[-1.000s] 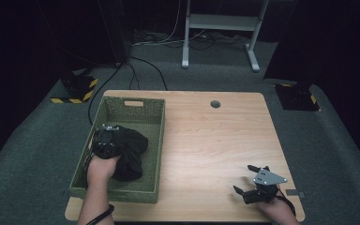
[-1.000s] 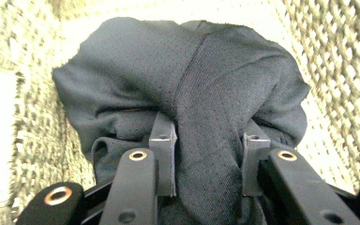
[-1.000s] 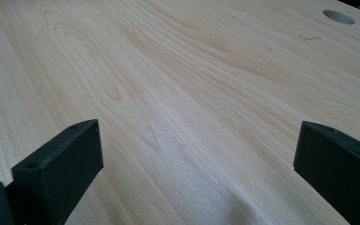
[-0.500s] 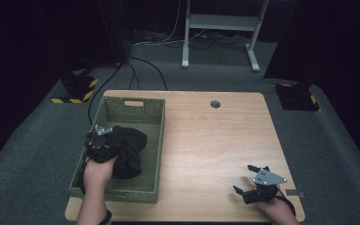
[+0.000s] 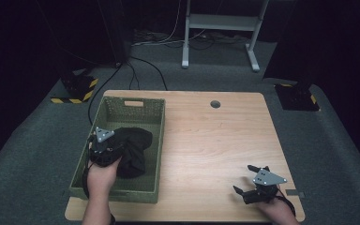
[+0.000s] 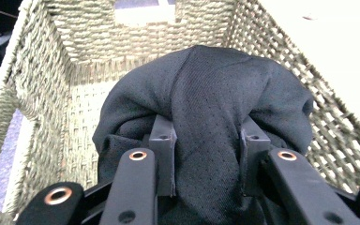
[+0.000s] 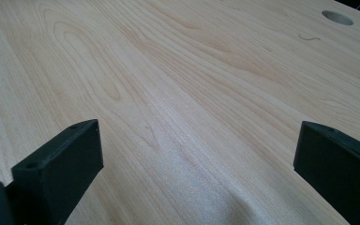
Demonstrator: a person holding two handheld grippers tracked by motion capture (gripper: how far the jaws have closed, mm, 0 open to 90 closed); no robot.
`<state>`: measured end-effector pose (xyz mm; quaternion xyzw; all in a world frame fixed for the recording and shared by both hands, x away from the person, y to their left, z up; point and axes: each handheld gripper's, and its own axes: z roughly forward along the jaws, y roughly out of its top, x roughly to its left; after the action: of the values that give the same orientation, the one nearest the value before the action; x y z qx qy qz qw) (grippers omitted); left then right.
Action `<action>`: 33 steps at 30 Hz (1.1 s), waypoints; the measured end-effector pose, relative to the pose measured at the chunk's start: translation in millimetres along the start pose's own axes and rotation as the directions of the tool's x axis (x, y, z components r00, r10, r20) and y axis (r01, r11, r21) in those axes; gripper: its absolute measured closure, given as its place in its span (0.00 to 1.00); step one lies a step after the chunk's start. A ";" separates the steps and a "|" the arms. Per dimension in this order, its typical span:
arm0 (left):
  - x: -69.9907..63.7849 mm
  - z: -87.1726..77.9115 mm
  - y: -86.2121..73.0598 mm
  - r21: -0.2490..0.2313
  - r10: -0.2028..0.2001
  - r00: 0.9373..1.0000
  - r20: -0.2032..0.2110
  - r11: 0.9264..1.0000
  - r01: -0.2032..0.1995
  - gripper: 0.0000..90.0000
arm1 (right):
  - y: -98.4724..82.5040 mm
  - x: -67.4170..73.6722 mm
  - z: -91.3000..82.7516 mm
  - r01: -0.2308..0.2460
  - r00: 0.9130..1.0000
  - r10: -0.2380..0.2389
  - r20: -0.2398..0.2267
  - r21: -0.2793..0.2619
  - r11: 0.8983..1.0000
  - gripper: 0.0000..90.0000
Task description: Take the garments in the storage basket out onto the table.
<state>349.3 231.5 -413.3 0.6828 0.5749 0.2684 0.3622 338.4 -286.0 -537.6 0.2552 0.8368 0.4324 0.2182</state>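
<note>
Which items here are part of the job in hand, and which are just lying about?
Part of the job:
- black garment, bunched between the left claw's jaws
- green woven basket it sits in

Just about:
- right claw, open over bare wooden table
- round hole in the tabletop
- white desk frame behind
- floor cables

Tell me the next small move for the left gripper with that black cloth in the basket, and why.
Probably a lift straight up. The left gripper is shut on a fold of the black cloth, but most of the cloth sits inside the green woven basket, whose walls rise around it. Raising it first should clear the rim before moving sideways to the table, where the right gripper waits open.
</note>
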 end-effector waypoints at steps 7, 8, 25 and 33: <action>-5.6 -7.3 -0.3 -0.074 -0.016 1.000 0.001 0.997 0.016 0.74 | -0.1 0.1 -0.2 -0.001 1.000 0.001 0.001 -0.002 1.000 0.01; -6.2 -8.2 -0.4 -0.083 -0.012 1.000 -0.001 0.996 0.012 0.74 | -0.1 0.2 -0.3 0.000 1.000 0.000 0.000 -0.002 1.000 0.01; -19.6 -27.3 3.4 -0.238 -0.016 1.000 -0.002 0.971 0.015 0.74 | -0.1 0.3 -0.3 0.000 1.000 0.000 0.001 -0.003 1.000 0.01; -24.4 -36.3 9.6 -0.295 -0.023 1.000 0.013 0.955 0.026 0.74 | -0.2 0.3 -0.5 0.000 1.000 0.000 0.001 -0.005 1.000 0.01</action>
<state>321.8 213.6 -382.8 0.6150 0.5351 0.3436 0.4662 337.9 -286.2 -537.6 0.2548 0.8357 0.4344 0.2192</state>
